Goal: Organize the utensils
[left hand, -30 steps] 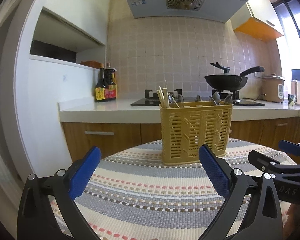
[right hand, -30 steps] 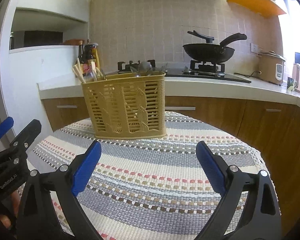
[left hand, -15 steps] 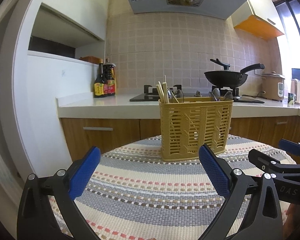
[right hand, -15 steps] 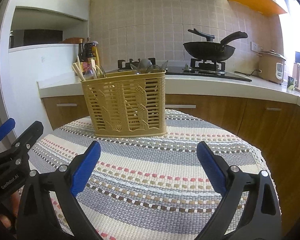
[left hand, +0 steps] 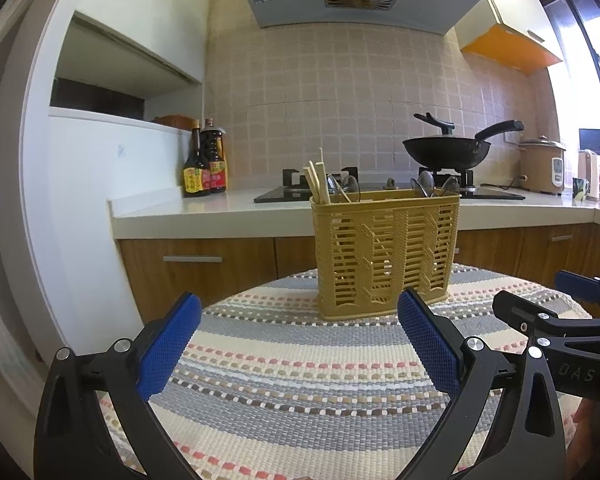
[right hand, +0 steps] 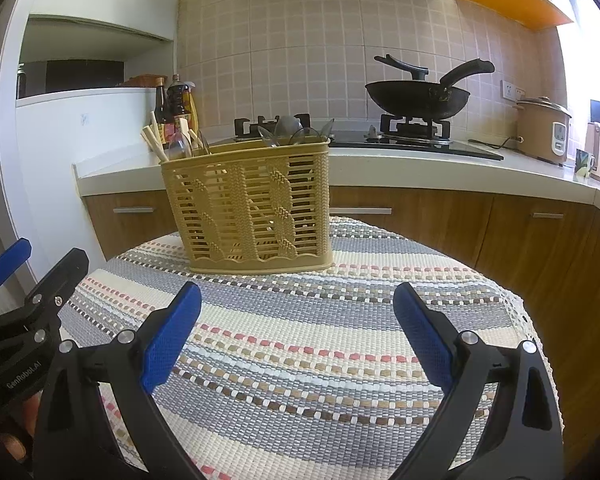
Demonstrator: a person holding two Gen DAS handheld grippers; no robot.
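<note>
A tan slatted utensil basket [left hand: 386, 252] stands upright at the far side of a round table with a striped woven cloth [left hand: 300, 376]; it also shows in the right wrist view [right hand: 252, 216]. Wooden chopsticks [left hand: 318, 182] lean in its left section, and metal spoons [left hand: 432, 184] stick up in the others. My left gripper [left hand: 300, 338] is open and empty, low over the cloth in front of the basket. My right gripper [right hand: 298, 330] is open and empty beside it, to the right.
Behind the table runs a white kitchen counter [left hand: 220, 210] with wooden cabinets below. On it are two sauce bottles [left hand: 204, 164], a gas hob with a black wok [left hand: 448, 150] and a rice cooker [left hand: 542, 164]. A white wall unit stands at the left.
Both grippers have tilted up slightly, so the basket sits a little lower in both views. Both stay open and empty. The basket has not moved.
</note>
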